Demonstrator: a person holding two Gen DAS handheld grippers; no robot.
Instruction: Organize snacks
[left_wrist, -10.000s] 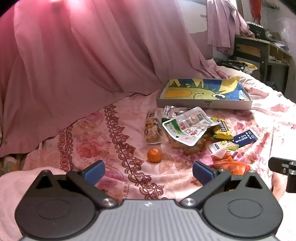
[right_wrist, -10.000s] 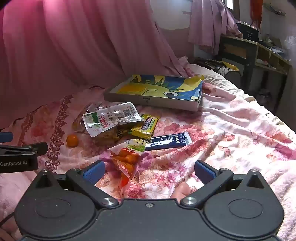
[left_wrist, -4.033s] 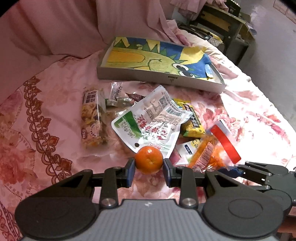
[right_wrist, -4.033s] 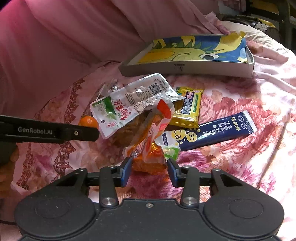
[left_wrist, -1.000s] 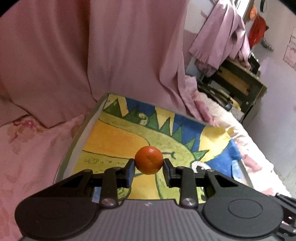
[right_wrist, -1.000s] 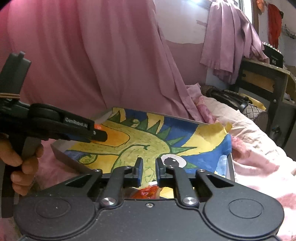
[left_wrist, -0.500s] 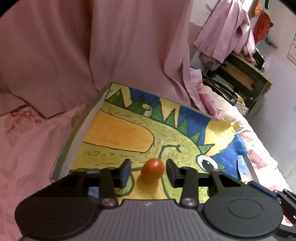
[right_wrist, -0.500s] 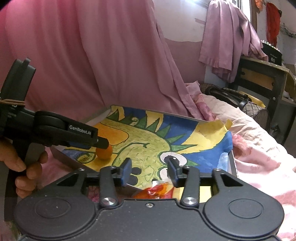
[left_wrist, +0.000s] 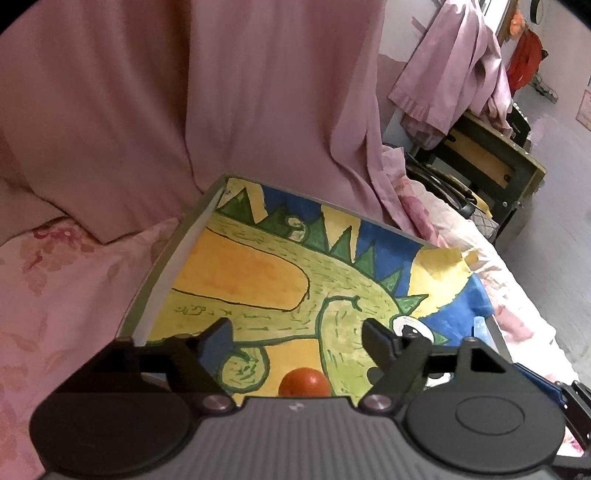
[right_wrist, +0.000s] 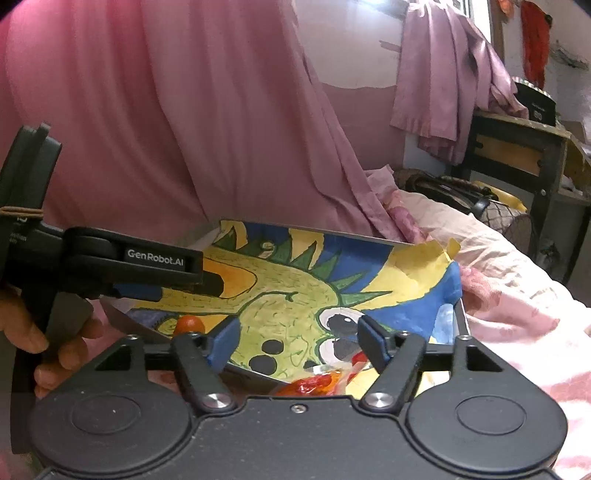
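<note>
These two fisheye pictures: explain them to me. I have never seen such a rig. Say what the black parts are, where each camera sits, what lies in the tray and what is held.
A person holds a hand-squeezed gripper in each hand, and a camera on each looks forward along its two fingers. The left gripper shows in its own view, the right gripper in the other, where a hand grips the left tool. Both hang over a shallow tray lined with a dinosaur drawing, on a pink flowered bedspread. A small orange and an orange snack packet lie in the tray. Both sets of jaws are opening; neither holds anything.
</note>
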